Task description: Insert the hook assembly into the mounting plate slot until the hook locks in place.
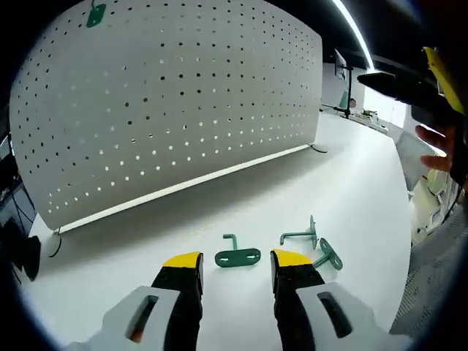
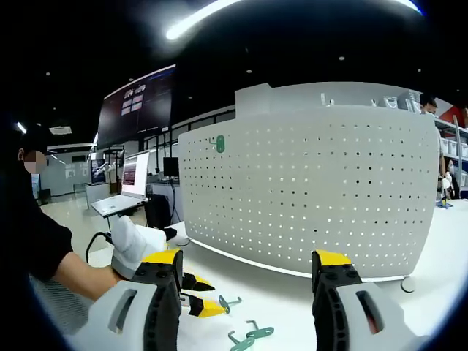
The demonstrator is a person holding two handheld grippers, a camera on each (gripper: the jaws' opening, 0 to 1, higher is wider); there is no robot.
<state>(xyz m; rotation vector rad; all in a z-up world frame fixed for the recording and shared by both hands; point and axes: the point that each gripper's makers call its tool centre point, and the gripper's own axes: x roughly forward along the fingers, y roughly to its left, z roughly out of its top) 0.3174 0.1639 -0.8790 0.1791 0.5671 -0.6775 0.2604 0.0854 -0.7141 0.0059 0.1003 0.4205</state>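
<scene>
pegboard [image 1: 168,102] walls far side, loose hooks [image 1: 238,256] on table [image 1: 351,190]

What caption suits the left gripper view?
Open claw poised over green hooks on a white table, facing a pegboard.

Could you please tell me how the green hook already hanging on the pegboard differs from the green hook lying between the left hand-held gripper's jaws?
The mounted hook hangs high on the upright pegboard; the loose hook lies flat on the white table. The mounted hook hangs alone; the loose hook has other green hooks beside it. Both are green.
</scene>
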